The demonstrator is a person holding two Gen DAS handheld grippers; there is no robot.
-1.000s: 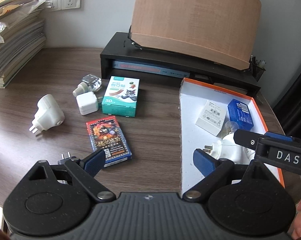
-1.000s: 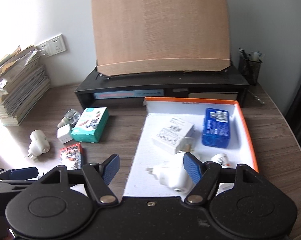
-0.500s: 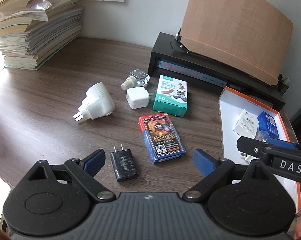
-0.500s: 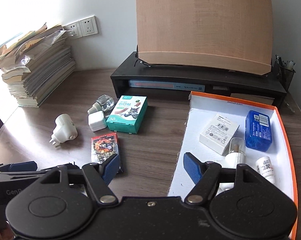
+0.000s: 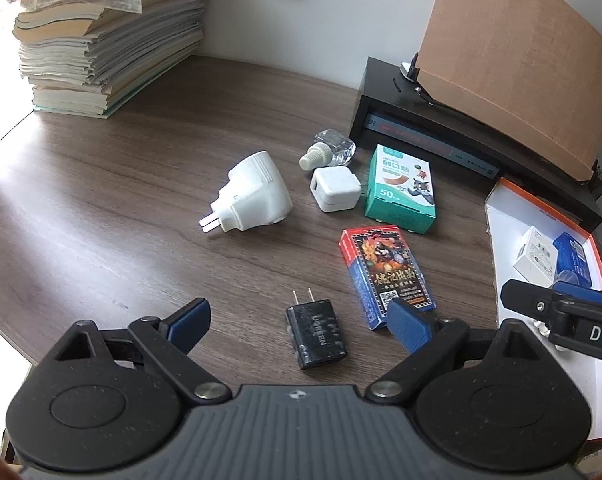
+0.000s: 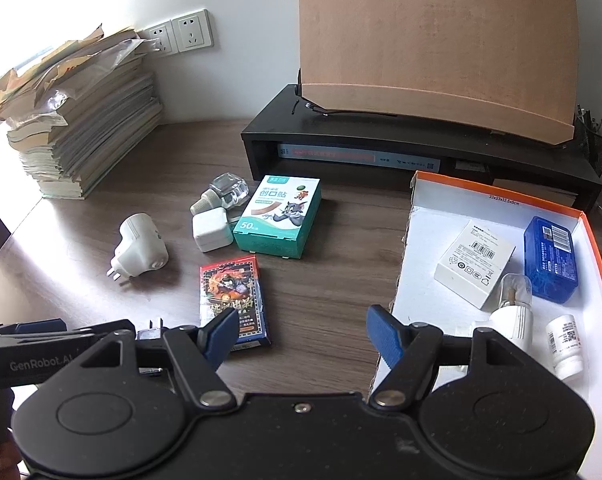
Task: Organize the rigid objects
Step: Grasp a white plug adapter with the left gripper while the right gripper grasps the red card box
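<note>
The left gripper [image 5: 301, 320] is seen with its jaws spread wide and nothing pressed between the pads. A black charger [image 5: 316, 334] lies flat on the wooden desk [image 5: 101, 208] between the two blue fingertips, apart from both, its prongs pointing away from the gripper. Just beyond the right fingertip, a red and blue card box [image 5: 385, 276] is noted, its near corner hidden behind that fingertip. Farther ahead, a white plug adapter [image 5: 253, 196], a small white cube charger [image 5: 335, 188], a clear bottle [image 5: 329, 150] and a green plaster box [image 5: 401, 196] are found grouped on the desk.

The right gripper [image 6: 301, 334] is likewise recorded as wide open and empty, held above bare desk. To its right, an orange-rimmed white tray [image 6: 429, 260] is observed; its near left edge passes behind the right fingertip. Inside it lie a white carton [image 6: 475, 262], a blue box [image 6: 551, 262], a bulb-shaped item [image 6: 513, 304] and a small white bottle [image 6: 563, 346]. To the left of this gripper, the card box is partly covered by the left fingertip. Well beyond both grippers, a black monitor stand [image 6: 381, 140] and a stack of papers [image 6: 85, 132] are noted.
</note>
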